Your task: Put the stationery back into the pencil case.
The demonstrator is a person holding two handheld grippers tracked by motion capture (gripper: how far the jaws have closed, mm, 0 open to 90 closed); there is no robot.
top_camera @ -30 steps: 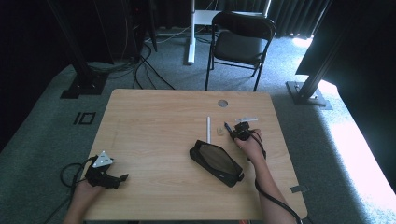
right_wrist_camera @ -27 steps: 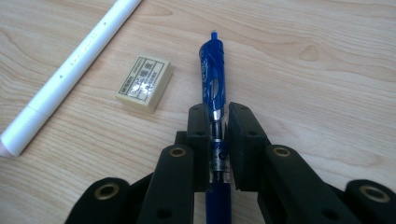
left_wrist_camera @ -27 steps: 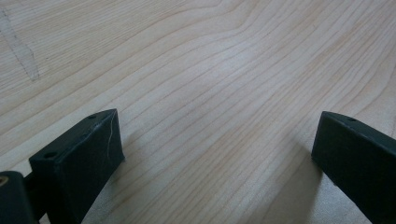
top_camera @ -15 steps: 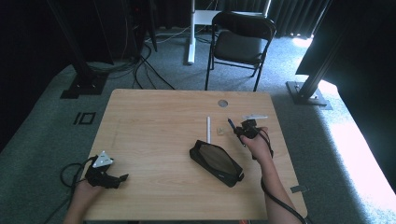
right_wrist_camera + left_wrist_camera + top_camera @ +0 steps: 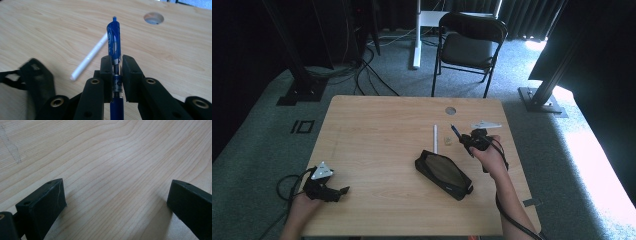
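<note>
Blue pen up off the desk, pinched in the right hand-held gripper

The right hand-held gripper (image 5: pixel 117 65) has its jaws clamped tight on the blue pen (image 5: pixel 113 37), gripping low on the barrel so most of the pen sticks out beyond the tips, above the desk (image 5: pixel 377 125) near its right edge. That long overhang is the risk: a quick swing could make the pen pivot or slip between the narrow pads, and if it is headed for the black pencil case (image 5: pixel 443 174) lying just inward, the tip could snag on the case's rim. The white pen (image 5: pixel 435 138) lies flat beside the case and could get knocked. Over at the near left corner, the left hand-held gripper (image 5: pixel 115 202) rests with jaws wide apart, holding nothing.
</note>
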